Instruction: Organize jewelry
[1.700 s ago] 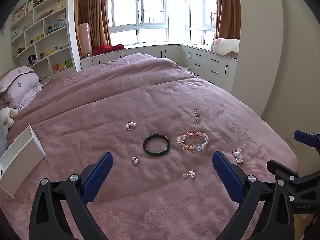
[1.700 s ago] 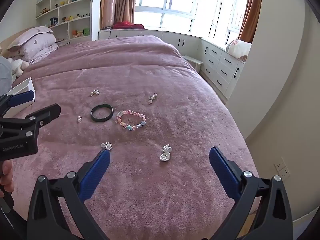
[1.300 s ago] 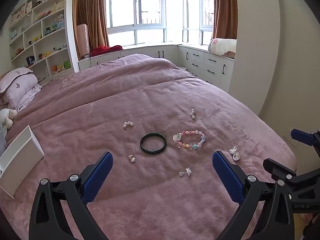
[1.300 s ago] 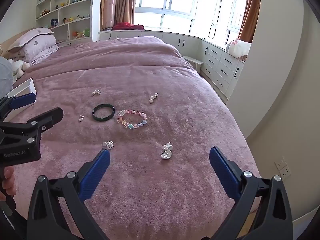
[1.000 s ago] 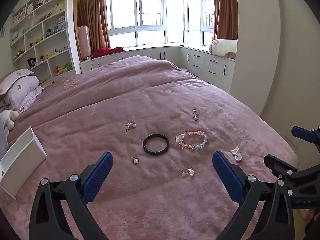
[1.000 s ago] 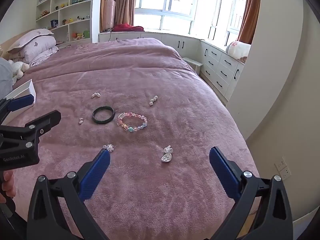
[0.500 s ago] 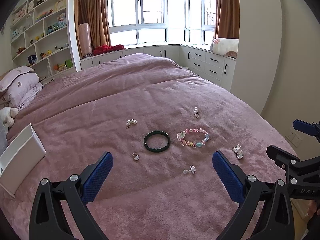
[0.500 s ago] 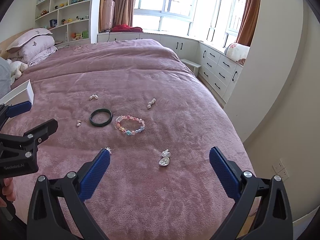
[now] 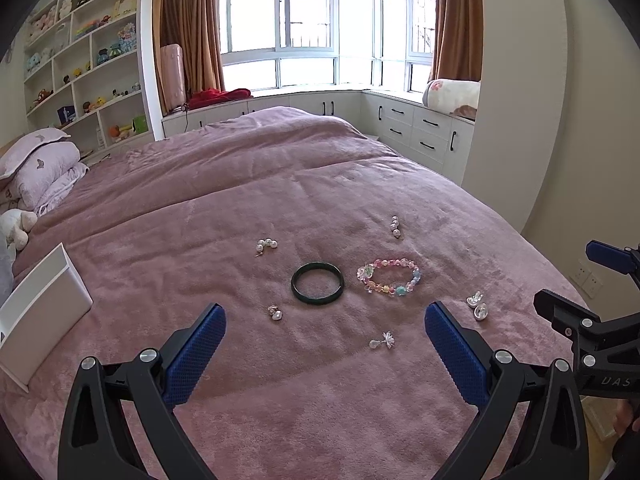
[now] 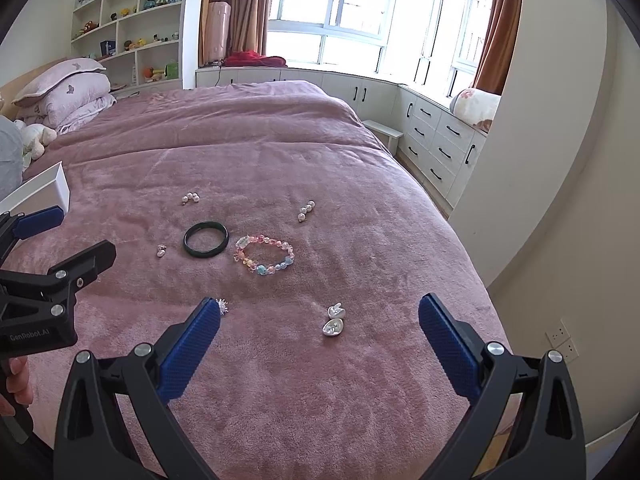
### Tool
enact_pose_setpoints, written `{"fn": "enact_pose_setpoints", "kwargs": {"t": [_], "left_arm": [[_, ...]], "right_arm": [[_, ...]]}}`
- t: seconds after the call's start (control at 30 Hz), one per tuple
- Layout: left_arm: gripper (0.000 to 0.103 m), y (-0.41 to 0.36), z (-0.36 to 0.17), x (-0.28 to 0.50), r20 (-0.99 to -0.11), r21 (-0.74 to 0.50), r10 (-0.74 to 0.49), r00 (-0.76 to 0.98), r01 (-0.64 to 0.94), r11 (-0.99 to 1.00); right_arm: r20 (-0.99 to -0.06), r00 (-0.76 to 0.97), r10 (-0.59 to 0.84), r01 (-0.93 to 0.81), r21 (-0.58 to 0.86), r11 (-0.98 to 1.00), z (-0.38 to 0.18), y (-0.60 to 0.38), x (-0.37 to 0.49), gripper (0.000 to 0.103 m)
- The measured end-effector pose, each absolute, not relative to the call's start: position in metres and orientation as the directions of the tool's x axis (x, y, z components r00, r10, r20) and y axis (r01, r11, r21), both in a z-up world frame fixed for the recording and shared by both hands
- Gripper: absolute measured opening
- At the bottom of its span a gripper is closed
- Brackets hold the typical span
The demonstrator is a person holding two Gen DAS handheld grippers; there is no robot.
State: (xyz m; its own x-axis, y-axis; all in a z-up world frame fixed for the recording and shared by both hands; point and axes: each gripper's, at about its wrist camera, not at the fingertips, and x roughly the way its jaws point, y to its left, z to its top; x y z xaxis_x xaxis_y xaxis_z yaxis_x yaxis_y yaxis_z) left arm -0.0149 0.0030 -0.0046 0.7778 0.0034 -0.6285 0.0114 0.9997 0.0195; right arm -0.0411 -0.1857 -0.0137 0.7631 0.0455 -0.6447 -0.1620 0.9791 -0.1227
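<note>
Jewelry lies spread on a mauve blanket [image 9: 320,392]. A dark green bangle [image 9: 317,283] [image 10: 206,239] sits beside a pastel beaded bracelet [image 9: 390,281] [image 10: 265,259]. Pearl earrings [image 9: 265,245] [image 10: 190,198] lie far left, a pearl drop earring [image 9: 395,226] [image 10: 306,209] far right. Silver earrings [image 9: 478,306] [image 10: 334,321], a sparkly stud [image 9: 385,340] [image 10: 222,305] and a small pearl stud [image 9: 275,311] [image 10: 161,251] lie nearer. My left gripper [image 9: 325,340] and right gripper [image 10: 319,330] hover open and empty above the near jewelry.
A white open box [image 9: 40,312] [image 10: 38,190] rests on the blanket at the left. Pillows [image 10: 68,92] and a plush toy [image 9: 16,228] are at the bed's head. The bed edge drops off to the right, toward white drawers [image 10: 436,140].
Both grippers have drifted slightly over the bed, so the jewelry shifts a little in view. Nothing was picked up and both stay open.
</note>
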Motion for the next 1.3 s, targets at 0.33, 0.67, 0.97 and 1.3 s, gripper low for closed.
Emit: {"fn": "enact_pose_setpoints", "kwargs": {"t": [0.33,0.67,0.97,1.3], "left_arm": [[0.101,0.0037,-0.0054,-0.0129,-0.632,0.010,0.000,0.775,0.009,1.000],[0.101,0.0042,-0.0052,-0.0130,-0.628,0.012,0.004,0.778,0.005,1.000],[0.101,0.0060,-0.0055,-0.0144,-0.633,0.027,0.014,0.774,0.003,1.000],[0.101,0.0053,-0.0068,-0.0171,-0.634,0.044,0.013,0.773,0.019,0.999]], "right_arm": [[-0.643,0.765,0.048,-0.160,-0.118,0.980,-0.0112,-0.1850,-0.0420,0.098],[-0.641,0.766,0.049,-0.159,-0.116,0.980,-0.0101,-0.1845,-0.0414,0.098],[-0.641,0.766,0.047,-0.159,-0.118,0.980,-0.0096,-0.1839,-0.0416,0.098],[-0.640,0.767,0.045,-0.159,-0.121,0.980,-0.0091,-0.1837,-0.0415,0.098]]}}
